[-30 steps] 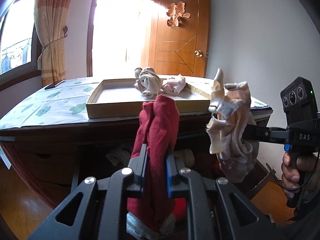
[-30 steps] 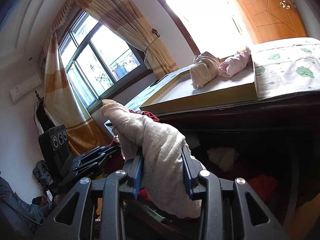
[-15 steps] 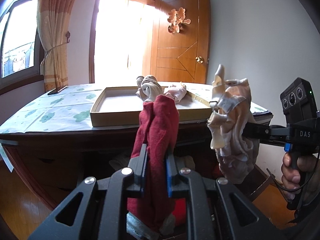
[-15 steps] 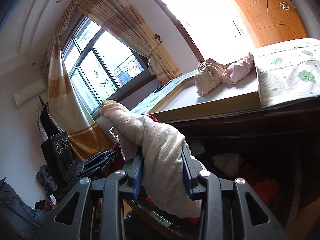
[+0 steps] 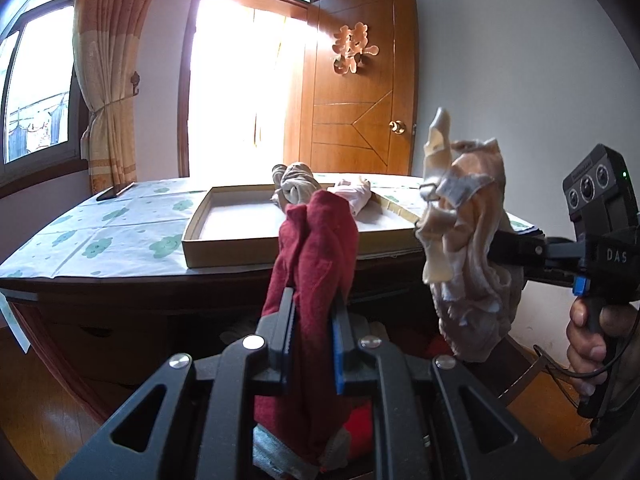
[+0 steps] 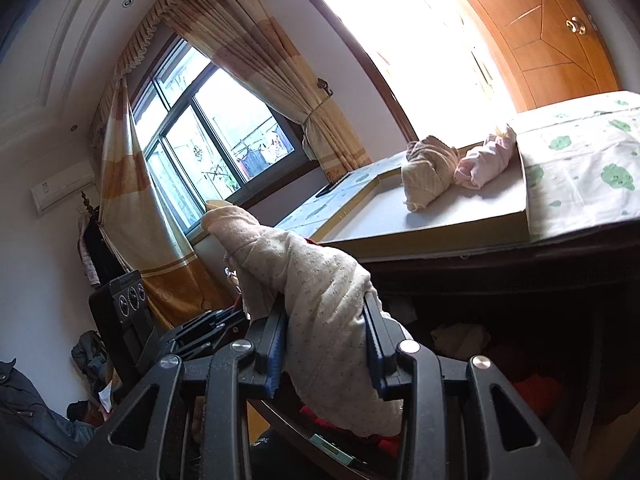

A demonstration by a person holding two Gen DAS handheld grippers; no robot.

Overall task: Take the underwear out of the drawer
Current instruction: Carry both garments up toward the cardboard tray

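My left gripper is shut on a dark red underwear that bunches above the pads and hangs below them. My right gripper is shut on a cream dotted underwear; in the left wrist view that cream bundle hangs to the right, with a hand on the grip. Both bundles are held in front of the dark open drawer, where more clothes lie. A shallow cardboard box on the tabletop holds a beige roll and a pink roll.
The wooden table carries a white cloth with green prints. A dark flat object lies at its far left. Behind stand an orange door, a bright doorway and a curtained window. Wooden floor shows at lower left.
Both grippers keep their grips. The tabletop and box have slid lower in both views, as if the grippers rose or tilted up slightly.
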